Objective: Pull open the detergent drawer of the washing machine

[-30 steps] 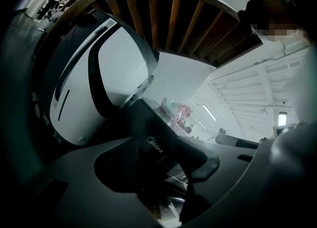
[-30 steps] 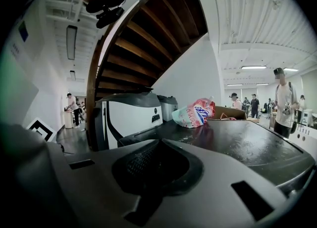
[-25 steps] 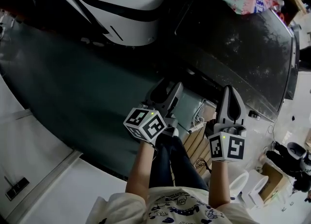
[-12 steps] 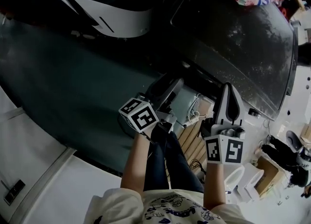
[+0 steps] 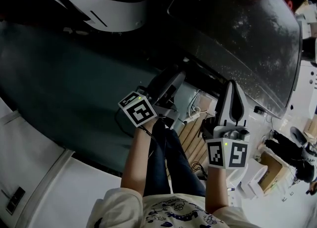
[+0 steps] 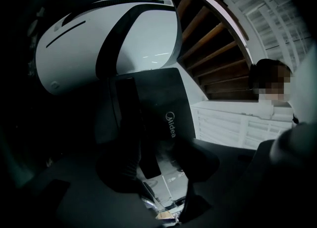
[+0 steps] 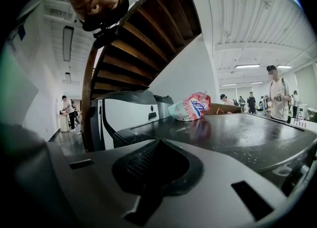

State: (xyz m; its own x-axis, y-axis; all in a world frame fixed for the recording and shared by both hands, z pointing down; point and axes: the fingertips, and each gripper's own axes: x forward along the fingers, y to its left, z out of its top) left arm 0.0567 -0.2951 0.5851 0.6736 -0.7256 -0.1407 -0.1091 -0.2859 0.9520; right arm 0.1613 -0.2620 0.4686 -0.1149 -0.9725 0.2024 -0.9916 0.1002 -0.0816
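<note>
While the left gripper (image 6: 158, 160) points at the dark front panel (image 6: 158, 98) lettered Midea, its jaws stand apart with nothing clamped. A darker upright strip (image 6: 130, 118) at that panel's left edge shows in the gap beyond them. I take the panel for the detergent drawer's face, at the top corner of the washing machine (image 5: 247, 39), though the view is too dark to be sure. Whether either finger touches it I cannot tell. The right gripper (image 7: 157, 165) hangs beside the left one with its jaws pressed together on nothing, looking across the machine's speckled lid toward a detergent pouch (image 7: 190, 107) lying there. By my reading, the pull has not begun. To do it well, the left jaws should advance squarely until one finger sits behind the drawer's recessed edge, then close firmly before any tug. The draw should run straight out along the drawer's slide, not sideways or downward, and slowly, since a smooth plastic lip can slip free. The right gripper is best kept clear of the drawer's path
</note>
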